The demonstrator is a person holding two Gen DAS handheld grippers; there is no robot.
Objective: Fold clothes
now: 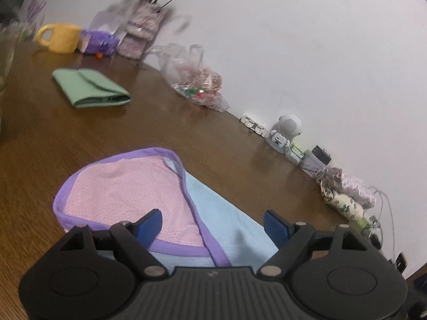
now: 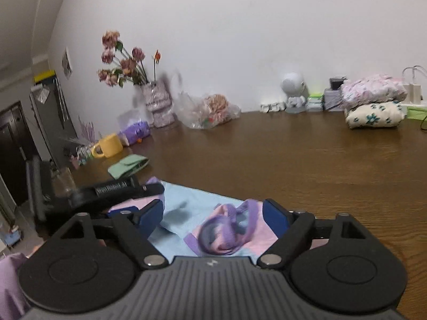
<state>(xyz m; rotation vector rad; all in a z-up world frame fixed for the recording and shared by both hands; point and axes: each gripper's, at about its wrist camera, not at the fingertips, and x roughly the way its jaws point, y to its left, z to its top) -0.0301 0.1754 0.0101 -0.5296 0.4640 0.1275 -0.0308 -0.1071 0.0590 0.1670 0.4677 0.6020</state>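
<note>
Both grippers gape: left gripper (image 1: 212, 225) over pink-and-blue garment (image 1: 133, 194) on wooden table (image 1: 80, 133); right gripper (image 2: 212, 217) above bunched purple trim (image 2: 226, 229).

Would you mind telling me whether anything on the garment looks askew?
Yes: a lilac-trimmed strap of the pink and light-blue mesh garment lies bunched in a twisted lump between the open right gripper's fingers, not flat.

No legible text; white lettering on black bar (image 2: 112, 186) & white block letters (image 1: 253, 125) too blurred.
</note>
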